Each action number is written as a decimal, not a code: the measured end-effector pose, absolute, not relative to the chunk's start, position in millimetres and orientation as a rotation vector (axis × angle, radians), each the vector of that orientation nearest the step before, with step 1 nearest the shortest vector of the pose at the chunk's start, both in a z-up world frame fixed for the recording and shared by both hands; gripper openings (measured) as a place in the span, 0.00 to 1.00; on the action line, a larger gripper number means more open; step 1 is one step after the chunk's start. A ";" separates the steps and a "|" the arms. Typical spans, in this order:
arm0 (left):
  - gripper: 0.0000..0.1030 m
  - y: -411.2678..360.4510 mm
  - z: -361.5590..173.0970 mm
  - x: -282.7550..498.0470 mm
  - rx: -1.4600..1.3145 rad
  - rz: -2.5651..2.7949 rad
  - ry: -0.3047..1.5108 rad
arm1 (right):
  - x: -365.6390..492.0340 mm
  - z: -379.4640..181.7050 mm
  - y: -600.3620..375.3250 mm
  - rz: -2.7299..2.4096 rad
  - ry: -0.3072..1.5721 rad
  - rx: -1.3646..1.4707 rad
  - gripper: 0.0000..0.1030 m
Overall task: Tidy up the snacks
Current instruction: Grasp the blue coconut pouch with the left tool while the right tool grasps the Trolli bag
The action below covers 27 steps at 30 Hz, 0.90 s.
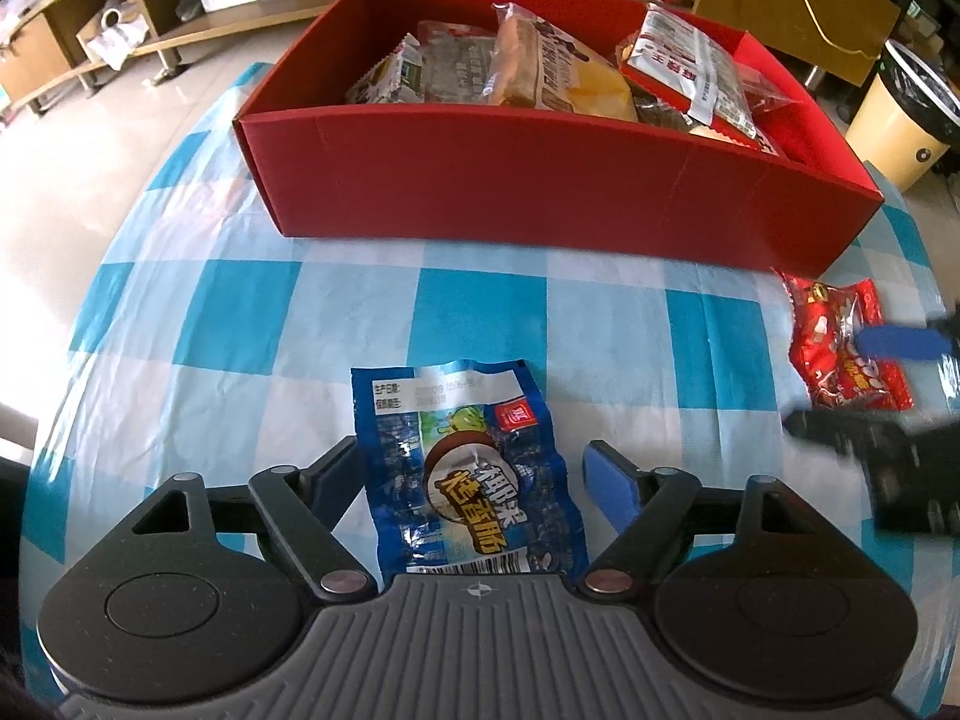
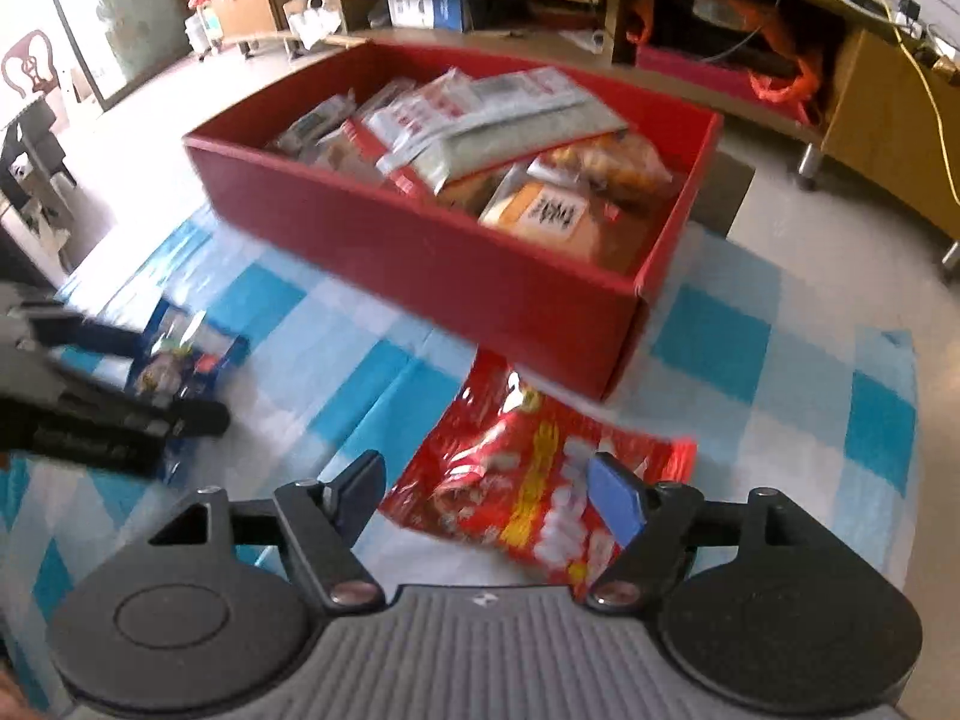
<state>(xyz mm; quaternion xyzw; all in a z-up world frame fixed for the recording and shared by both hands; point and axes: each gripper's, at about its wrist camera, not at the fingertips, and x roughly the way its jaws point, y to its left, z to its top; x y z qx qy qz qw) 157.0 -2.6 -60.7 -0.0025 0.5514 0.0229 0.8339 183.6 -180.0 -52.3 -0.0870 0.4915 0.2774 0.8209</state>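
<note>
Bench (image 1: 180, 276), covered by a blue-and-white checked cloth; it carries everything below.

Red box (image 1: 540, 192), open-topped, sits at the far side of the bench. Packed with snack packets, several overlapping and tilted against each other.

Red snack packet (image 2: 528, 498) lies flat on the cloth just in front of the box's near corner, one end close to or under the box edge; cannot tell if they touch. Right gripper (image 2: 492, 498) straddles it, jaws spread wide, one finger on each side. The blue pad overlaps the packet in the view, but no squeeze shows.

Blue snack packet (image 1: 468, 468) lies flat on the cloth, well apart from the box, label up. Left gripper (image 1: 474, 480) sits over it, jaws wide; the left finger is at the packet's edge, the right finger stands clear of it.
</note>
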 end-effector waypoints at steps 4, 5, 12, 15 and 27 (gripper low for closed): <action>0.81 -2.4 -60.9 156.1 -0.007 0.047 1.165 | 167.5 -44.2 -184.3 0.632 1.049 -0.185 0.70; 0.81 -2.0 -60.7 155.5 -0.007 0.046 1.164 | 167.6 -39.8 -185.9 0.630 1.026 -0.183 0.70; 0.82 2.6 -60.9 156.3 -0.019 0.050 1.164 | 197.3 -45.8 -189.4 0.564 1.035 -0.124 0.70; 0.85 0.7 -62.2 158.9 -0.009 0.047 1.164 | 197.1 -49.6 -183.0 0.562 1.028 -0.172 0.73; 0.86 3.7 -61.7 160.2 0.004 0.018 1.163 | 151.6 -56.9 -187.4 0.748 1.167 -0.178 0.81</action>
